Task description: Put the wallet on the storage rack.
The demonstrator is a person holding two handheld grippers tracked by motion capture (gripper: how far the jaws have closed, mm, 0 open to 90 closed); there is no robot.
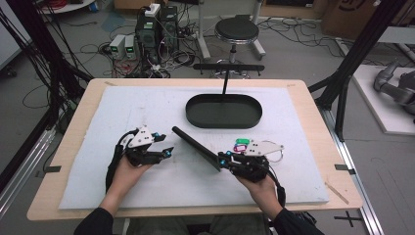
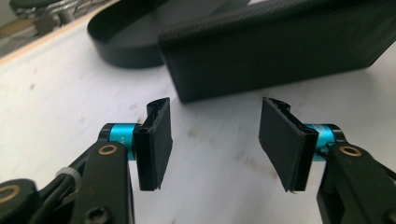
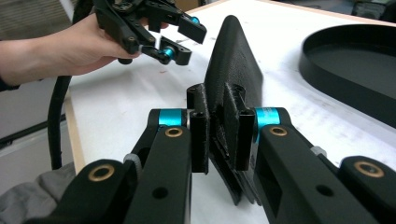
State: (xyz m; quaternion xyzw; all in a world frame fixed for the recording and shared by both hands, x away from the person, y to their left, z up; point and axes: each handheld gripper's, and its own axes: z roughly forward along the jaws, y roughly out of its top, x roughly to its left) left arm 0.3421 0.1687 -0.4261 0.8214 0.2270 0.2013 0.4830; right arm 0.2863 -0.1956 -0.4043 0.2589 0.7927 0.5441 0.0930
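A person sits at a table with a two-jaw gripper in each hand, forearms coming in from the near edge.

The right gripper (image 1: 224, 160) is clamped on the near end of a flat black panel (image 1: 195, 146). In the right gripper view the two pads (image 3: 200, 135) press on the panel (image 3: 231, 70) from both sides, and the panel stands on its edge and runs away from the jaws across the white mat (image 3: 140, 98). From above, the panel stretches from the right gripper up and to the left, its far end near the middle of the mat (image 1: 147, 107).

The left gripper (image 1: 169, 152) sits just left of the panel, with its jaws apart and nothing between them. In the left gripper view the pads (image 2: 156, 140) stand wide, with bare mat between them and the panel's (image 2: 280, 46) long side close ahead, not touching.

Just behind the right gripper lie a few small coloured tags (image 1: 240, 145), green and purple; they are too small to tell more, possibly on a ring.

Farther back, on the far half of the mat, rests a shallow black oval tray (image 1: 193, 111), well apart from both grippers. A black T-shaped stand (image 1: 228, 68) rises behind it. Beyond the table are a stool (image 1: 237, 30) and cables on the floor.
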